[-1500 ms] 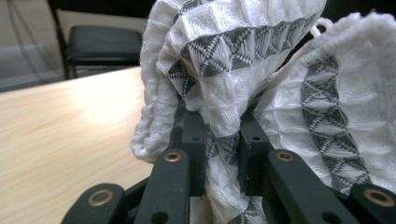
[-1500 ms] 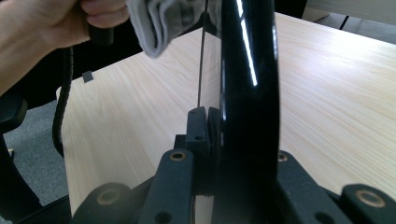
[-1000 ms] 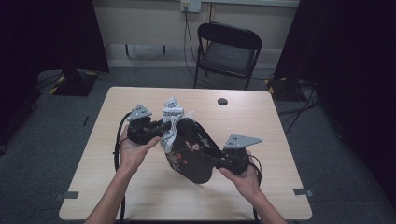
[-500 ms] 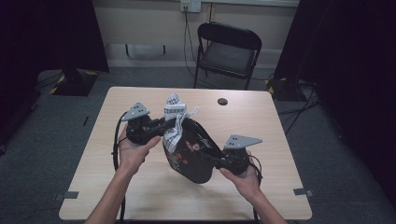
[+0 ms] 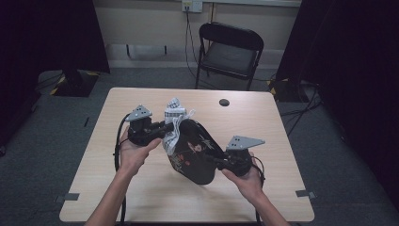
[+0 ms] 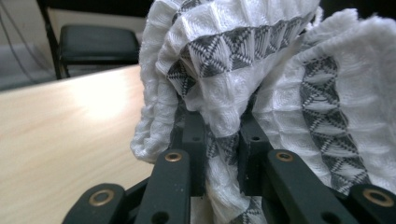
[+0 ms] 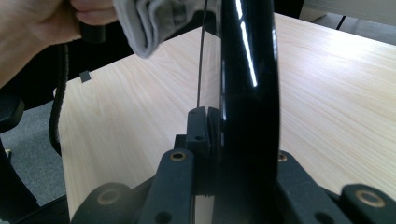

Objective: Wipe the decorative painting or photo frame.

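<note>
Over the table [image 5: 141,197], the left gripper [image 5: 165,128] pinches a white cloth [image 5: 173,117], now pushed against the black plate's [image 5: 197,155] top edge. The right gripper [image 5: 219,164] clamps the plate. Wiping looks underway.

No word, brand, number or sign can be read anywhere. The glossy black oval plate [image 5: 195,153], just right of the white cloth with grey woven triangle bands [image 5: 173,117], bears pale scratchy markings and small reddish spots on its upper face, on the side nearest that cloth; they are too small and blurred to tell whether they are lettering or a drawing. The cloth's grey bands [image 6: 243,44] are a plain pattern of triangles, no characters. In the right gripper view the plate's edge [image 7: 247,93] shows only streaks of reflected light.
</note>
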Demonstrator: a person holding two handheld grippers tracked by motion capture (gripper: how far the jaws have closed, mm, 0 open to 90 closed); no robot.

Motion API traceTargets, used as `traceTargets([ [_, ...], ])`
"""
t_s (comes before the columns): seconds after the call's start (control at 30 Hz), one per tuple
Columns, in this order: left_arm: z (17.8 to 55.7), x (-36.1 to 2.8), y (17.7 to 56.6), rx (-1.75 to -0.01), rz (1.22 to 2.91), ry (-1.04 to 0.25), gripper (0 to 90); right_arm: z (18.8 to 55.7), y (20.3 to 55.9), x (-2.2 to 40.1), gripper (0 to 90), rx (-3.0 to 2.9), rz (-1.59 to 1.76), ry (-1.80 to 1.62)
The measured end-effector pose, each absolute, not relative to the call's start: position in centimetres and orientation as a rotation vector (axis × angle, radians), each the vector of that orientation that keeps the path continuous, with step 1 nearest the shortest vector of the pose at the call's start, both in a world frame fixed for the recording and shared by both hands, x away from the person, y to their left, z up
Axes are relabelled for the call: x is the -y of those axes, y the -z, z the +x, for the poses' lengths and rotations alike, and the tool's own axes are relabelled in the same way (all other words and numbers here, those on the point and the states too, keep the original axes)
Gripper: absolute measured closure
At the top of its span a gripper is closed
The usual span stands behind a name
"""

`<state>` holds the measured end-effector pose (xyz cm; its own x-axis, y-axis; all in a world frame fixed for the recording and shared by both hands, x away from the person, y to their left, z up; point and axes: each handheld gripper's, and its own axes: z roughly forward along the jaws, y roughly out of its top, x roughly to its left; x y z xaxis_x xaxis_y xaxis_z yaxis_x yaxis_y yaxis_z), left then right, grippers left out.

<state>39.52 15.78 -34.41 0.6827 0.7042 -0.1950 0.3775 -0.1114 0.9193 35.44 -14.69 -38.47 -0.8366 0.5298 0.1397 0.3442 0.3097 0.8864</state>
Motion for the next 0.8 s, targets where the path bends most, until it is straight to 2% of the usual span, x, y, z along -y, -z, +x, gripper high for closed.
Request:
traceTargets([
  [0.37,41.1,-16.3,36.9,-0.948,1.805,-0.377,77.2,35.6,38.5,15.1,80.4,-2.371,0.829,-1.538],
  [0.5,41.6,-16.8,37.6,-0.978,1.804,-0.352,77.1,35.6,38.4,15.1,80.4,-2.371,0.828,-1.535],
  [0.8,40.5,-15.9,35.8,-0.894,1.747,-0.320,77.0,35.6,38.5,15.2,80.5,-2.367,0.825,-1.543],
])
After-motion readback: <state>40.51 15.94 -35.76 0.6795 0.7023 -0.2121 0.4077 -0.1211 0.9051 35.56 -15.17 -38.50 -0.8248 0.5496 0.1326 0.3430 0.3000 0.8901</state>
